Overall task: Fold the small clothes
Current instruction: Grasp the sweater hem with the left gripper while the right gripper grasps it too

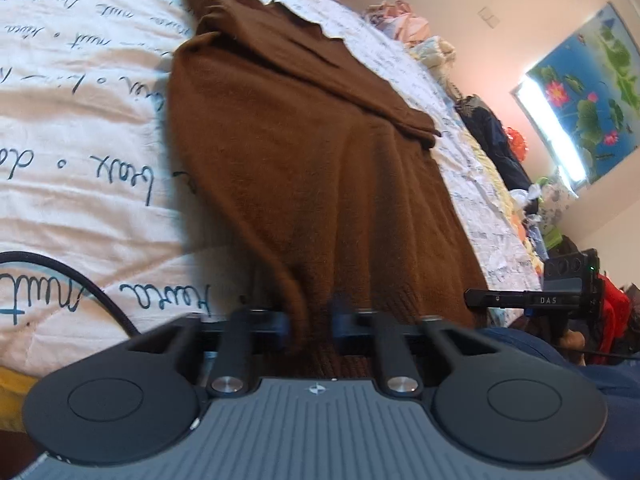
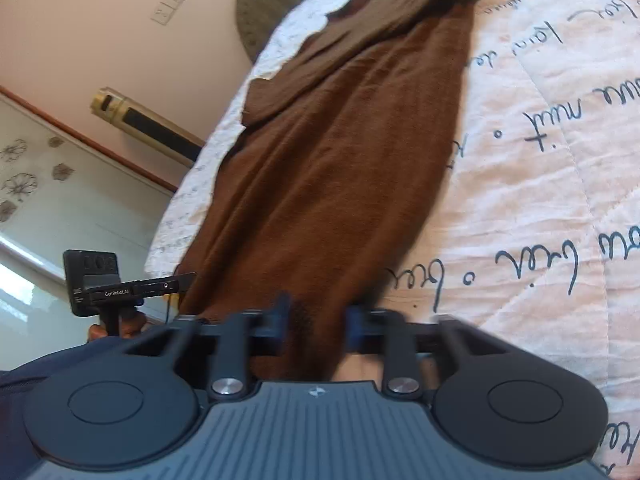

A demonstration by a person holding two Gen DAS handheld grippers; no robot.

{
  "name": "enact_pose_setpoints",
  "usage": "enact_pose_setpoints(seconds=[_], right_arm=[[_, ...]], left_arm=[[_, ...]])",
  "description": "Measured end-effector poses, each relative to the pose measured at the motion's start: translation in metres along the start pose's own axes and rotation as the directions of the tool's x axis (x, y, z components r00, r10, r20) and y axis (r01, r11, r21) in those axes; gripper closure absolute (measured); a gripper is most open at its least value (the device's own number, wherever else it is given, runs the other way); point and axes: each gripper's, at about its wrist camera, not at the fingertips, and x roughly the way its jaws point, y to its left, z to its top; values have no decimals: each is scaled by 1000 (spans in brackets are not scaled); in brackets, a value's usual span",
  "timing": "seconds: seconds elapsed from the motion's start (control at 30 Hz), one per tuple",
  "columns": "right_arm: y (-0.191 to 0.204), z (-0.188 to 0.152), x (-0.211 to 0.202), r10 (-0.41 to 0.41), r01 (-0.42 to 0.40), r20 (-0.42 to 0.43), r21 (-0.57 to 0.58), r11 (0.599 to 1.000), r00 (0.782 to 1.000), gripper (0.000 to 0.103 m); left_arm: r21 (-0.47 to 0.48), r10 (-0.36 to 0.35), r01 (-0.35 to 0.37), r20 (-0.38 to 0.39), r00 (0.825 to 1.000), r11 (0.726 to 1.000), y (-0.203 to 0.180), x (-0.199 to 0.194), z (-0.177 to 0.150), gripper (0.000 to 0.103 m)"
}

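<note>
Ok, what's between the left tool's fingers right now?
In the left wrist view, the near ribbed hem of the brown sweater sits bunched between the left tool fingers; nothing else is in the gap.

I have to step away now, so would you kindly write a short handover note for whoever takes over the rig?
Left gripper: shut on the near hem of the brown garment.
Right gripper: shut on the same hem, further along.
Garment: stretched lengthwise away from you on the white lettered bedspread, one sleeve already lying across its body.
Done: both near corners gripped.
Left: probably carry the hem to the far end to fold, then release and smooth.
</note>
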Motion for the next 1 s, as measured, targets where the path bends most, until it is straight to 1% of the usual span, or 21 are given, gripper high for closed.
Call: enact_pose_setpoints(seconds=[0.03,0.1,0.27,0.37,0.4,0.43,0.47,0.5,0.53,0.57,0.6,0.63,0.67,0.7,0.73,0.77,0.8,0.83,0.87,0.93,1.0], right_arm=[[-1,1,1,-18,18,2,0,1000,1000,97],[-1,1,-3,-32,32,22,0,999,999,97],[15,14,-31,-73,85,148,-74,994,986,98],[18,29,-46,-130,158,232,-106,982,964,98],[15,34,-47,-171,203,254,-103,974,952,98],[10,39,-46,-211,241,268,-84,967,940,98],[3,43,-43,-219,243,265,-60,968,939,96],[-6,45,-40,-186,199,244,-29,980,952,95],[-14,45,-37,-150,152,227,9,988,962,95],[-23,43,-35,-118,109,205,56,992,972,90],[-29,39,-35,-98,82,189,88,993,977,85],[-33,34,-37,-85,67,177,105,992,981,65],[-36,27,-39,-71,53,170,112,992,983,35],[-38,20,-43,-46,27,172,111,993,984,25],[-40,13,-46,-1,-17,180,99,995,984,23],[-40,7,-47,46,-62,171,89,994,984,23],[-36,2,-44,89,-102,145,79,992,985,23],[-32,-1,-40,115,-122,119,56,991,986,23],[-26,-5,-33,119,-122,92,25,992,989,23],[-12,-9,-14,86,-83,58,-40,996,995,23],[-1,-6,-3,95,-92,44,-72,993,995,25]], left_arm=[[0,2,-2,3,1000,1000,-1,1,0,94],[19,11,-12,29,1000,1000,-7,-3,2,95],[70,-9,0,126,992,998,-32,-16,21,95],[79,-43,28,186,982,996,-40,-15,38,95],[83,-42,26,189,981,996,-40,-11,43,95],[90,-25,8,187,982,996,-40,-6,46,95],[89,2,-18,179,984,996,-38,0,49,95],[83,17,-31,160,987,996,-35,7,50,94],[74,12,-22,137,990,997,-30,12,49,94],[53,4,-10,123,992,999,-24,15,48,90],[36,2,-6,118,993,999,-18,15,45,77],[32,2,-5,120,993,999,-13,12,41,62],[32,6,-11,131,991,999,-10,10,38,40],[34,8,-13,150,989,999,-8,6,34,22],[37,5,-12,170,985,999,-6,2,31,19],[43,1,-9,178,984,999,-5,-2,28,19],[48,-4,-4,176,984,999,-5,-5,26,19],[48,-10,2,175,984,999,-3,-7,24,19],[49,-19,11,172,985,999,-1,-8,22,21],[48,-59,53,137,989,997,3,-5,18,38],[32,-105,103,78,991,994,7,6,14,92]])
